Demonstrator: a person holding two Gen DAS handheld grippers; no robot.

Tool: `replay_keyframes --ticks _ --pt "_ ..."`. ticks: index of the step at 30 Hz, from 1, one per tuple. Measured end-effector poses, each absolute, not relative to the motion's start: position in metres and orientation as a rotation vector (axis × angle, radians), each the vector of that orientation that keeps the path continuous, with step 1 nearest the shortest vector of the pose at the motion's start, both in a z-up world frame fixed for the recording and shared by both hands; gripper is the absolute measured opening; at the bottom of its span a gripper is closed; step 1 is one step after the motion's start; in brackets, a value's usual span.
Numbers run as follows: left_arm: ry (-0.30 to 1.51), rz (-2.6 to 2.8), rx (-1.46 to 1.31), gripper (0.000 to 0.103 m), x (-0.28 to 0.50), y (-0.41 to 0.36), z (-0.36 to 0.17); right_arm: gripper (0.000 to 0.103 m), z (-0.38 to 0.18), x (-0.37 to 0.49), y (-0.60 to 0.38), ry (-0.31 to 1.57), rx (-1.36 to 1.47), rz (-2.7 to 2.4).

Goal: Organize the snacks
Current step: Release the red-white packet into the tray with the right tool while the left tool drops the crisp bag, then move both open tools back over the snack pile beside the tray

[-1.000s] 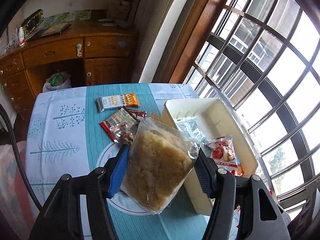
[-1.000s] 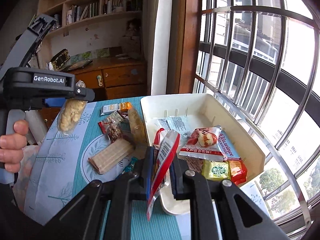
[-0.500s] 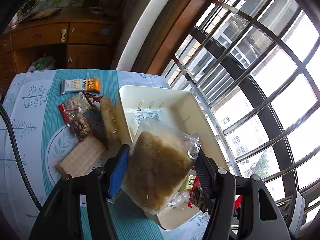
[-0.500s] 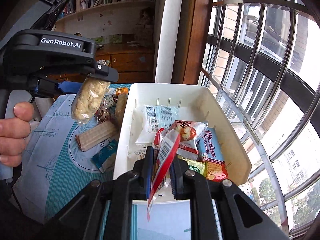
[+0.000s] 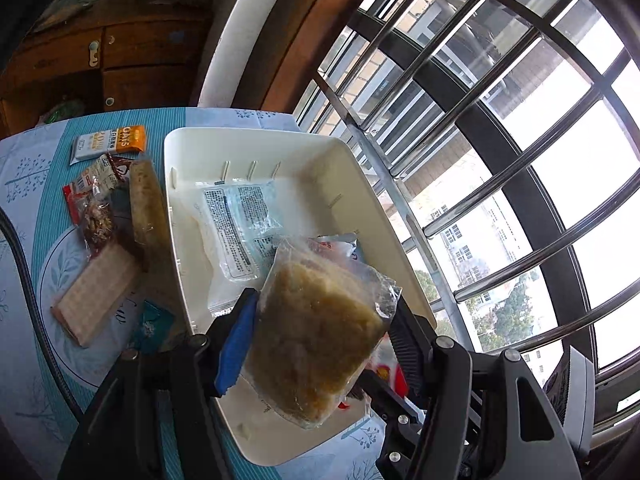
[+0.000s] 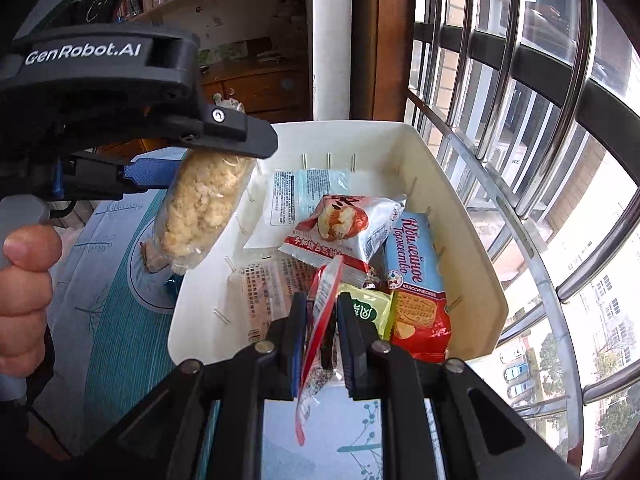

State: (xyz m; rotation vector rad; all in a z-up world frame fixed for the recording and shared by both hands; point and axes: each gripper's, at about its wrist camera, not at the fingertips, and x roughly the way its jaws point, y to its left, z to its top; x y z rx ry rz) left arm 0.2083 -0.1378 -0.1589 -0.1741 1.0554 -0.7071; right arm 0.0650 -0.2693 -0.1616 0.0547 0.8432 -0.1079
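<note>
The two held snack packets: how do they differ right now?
The clear bag of crumbly yellow snack is bulky, so the left gripper jaws stand wide apart on it. The red-edged packet is thin and flat, pinched edge-on in the nearly closed right gripper. Both hang over the white bin.

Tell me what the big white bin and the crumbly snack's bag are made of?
The white bin looks like smooth hard plastic: its walls are glossy, evenly cream-white, with moulded slots and rounded corners. The crumbly snack bag, held in the left gripper, looks like thin clear plastic film: you see the yellow crumbs through it, and its edges crinkle and shine.
</note>
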Motion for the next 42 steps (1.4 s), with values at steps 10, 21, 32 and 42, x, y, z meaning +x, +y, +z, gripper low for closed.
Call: replay_keyframes --ticks 10,21,32,42 --pt "1.048 -0.681 -0.155 0.079 0.210 -0.140 -0.158 0.021 -0.163 0.069 -0.285 0.849 0.047 -0.101" --pt "1.040 -0.680 -0.166 0.079 0.206 -0.118 -0.159 0.041 -0.159 0.060 -0.279 0.848 0.078 -0.165" --pt "1.031 -0.641 -0.148 0.082 0.206 -0.047 -0.151 0.043 -0.152 0.054 -0.239 0.830 0.105 -0.271" --pt "1.022 -0.592 -0.153 0.083 0.225 0.044 -0.140 0.049 -0.146 0.071 -0.173 0.808 0.127 -0.291"
